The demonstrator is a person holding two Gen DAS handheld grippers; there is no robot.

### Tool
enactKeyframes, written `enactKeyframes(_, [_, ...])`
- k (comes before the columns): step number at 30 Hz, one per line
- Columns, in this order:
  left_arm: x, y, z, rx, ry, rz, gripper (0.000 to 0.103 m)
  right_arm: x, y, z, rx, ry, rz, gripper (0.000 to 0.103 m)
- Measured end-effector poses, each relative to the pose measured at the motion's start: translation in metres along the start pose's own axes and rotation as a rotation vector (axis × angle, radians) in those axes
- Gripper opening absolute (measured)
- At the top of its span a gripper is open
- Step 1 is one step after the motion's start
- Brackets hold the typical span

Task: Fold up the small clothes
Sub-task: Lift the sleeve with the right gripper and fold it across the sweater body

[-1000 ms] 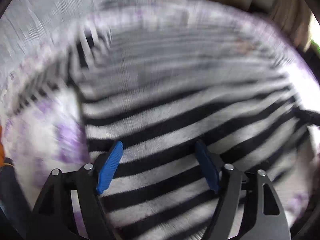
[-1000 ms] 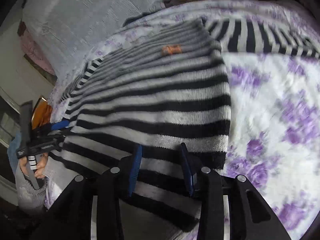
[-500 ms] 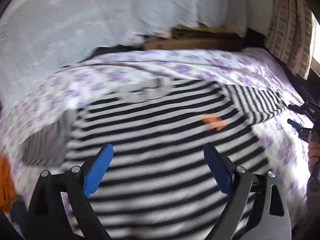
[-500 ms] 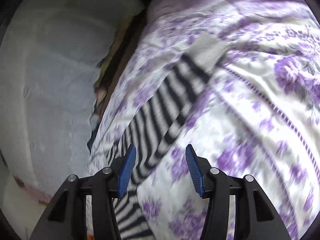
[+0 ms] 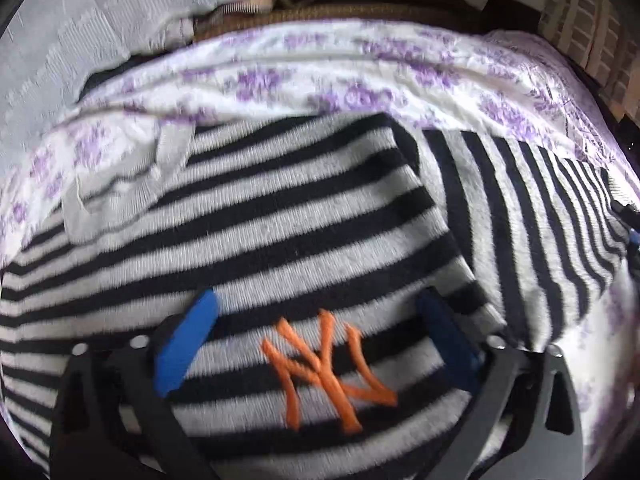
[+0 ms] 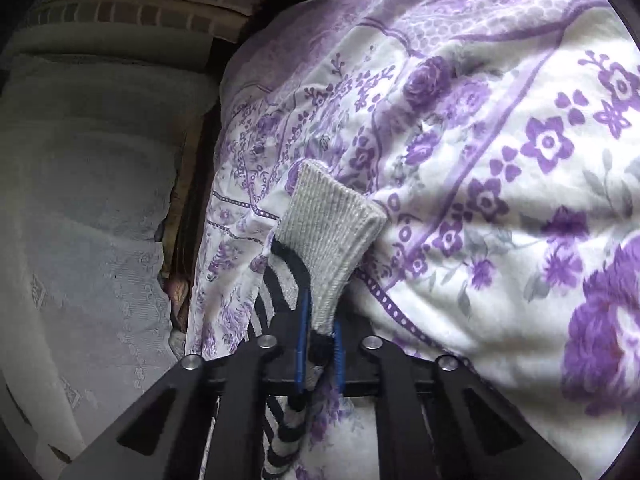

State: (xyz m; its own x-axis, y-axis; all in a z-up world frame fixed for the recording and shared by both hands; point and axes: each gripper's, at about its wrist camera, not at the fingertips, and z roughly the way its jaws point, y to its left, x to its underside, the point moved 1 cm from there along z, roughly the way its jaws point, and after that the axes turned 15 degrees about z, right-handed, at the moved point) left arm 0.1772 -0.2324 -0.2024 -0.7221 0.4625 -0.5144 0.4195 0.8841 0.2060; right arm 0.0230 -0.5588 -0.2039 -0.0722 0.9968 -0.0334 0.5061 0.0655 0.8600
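Note:
A black-and-grey striped sweater (image 5: 304, 216) with an orange NY logo (image 5: 328, 364) lies flat on the bed. Its right sleeve (image 5: 532, 216) stretches out to the right. My left gripper (image 5: 316, 320) is open and hovers just above the sweater's chest, the logo between its blue pads. My right gripper (image 6: 319, 340) is shut on the sleeve at its grey ribbed cuff (image 6: 328, 232), which stands up from between the pads. The striped part of the sleeve (image 6: 280, 432) hangs below the gripper.
The bed is covered by a white sheet with purple flowers (image 6: 500, 160), also seen in the left wrist view (image 5: 320, 80). A light grey textured cover (image 6: 80, 200) lies beyond the bed's far edge, with a dark wooden gap between them.
My right gripper has closed on the sleeve cuff; it was open half a second ago. My left gripper has dropped closer to the sweater's chest, over the logo.

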Motion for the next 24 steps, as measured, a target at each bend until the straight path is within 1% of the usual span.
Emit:
enactKeyframes(2, [0.0,-0.001,-0.002,0.0,-0.005,0.004,0.098,0.004,0.006,0.002,-0.002,-0.011,-0.073,0.008])
enactKeyframes(3, [0.001,0.0,-0.003,0.004,-0.01,0.006,0.097,0.007,0.011,-0.001,0.007,-0.034,-0.121,0.008])
enactKeyframes(5, [0.005,0.005,-0.011,0.029,-0.024,-0.013,0.088,0.013,0.022,-0.012,-0.005,-0.063,-0.207,0.008])
enactKeyframes(8, [0.016,0.022,-0.032,0.023,-0.031,-0.015,0.087,0.039,0.048,-0.027,-0.036,-0.068,-0.287,0.008])
enactKeyframes(11, [0.027,0.045,-0.049,-0.023,-0.041,-0.005,0.087,0.064,0.076,-0.035,-0.077,-0.045,-0.353,0.008])
enactKeyframes(13, [0.036,0.063,-0.055,-0.036,-0.034,-0.026,0.087,0.084,0.094,-0.039,-0.099,-0.032,-0.392,0.008])
enactKeyframes(16, [0.052,0.085,-0.056,-0.02,-0.024,-0.072,0.087,0.119,0.121,-0.032,-0.118,0.021,-0.435,0.009])
enactKeyframes(19, [0.068,0.105,-0.049,-0.013,-0.01,-0.12,0.087,0.153,0.145,-0.011,-0.133,0.066,-0.476,0.009])
enactKeyframes(20, [0.072,0.111,-0.046,-0.003,-0.004,-0.144,0.087,0.164,0.148,-0.012,-0.136,0.077,-0.492,0.009])
enactKeyframes(22, [0.074,0.123,-0.043,0.034,-0.007,-0.195,0.087,0.186,0.156,-0.011,-0.142,0.102,-0.528,0.009])
enactKeyframes(24, [0.074,0.129,-0.043,0.043,-0.022,-0.212,0.087,0.206,0.163,-0.008,-0.151,0.13,-0.555,0.009])
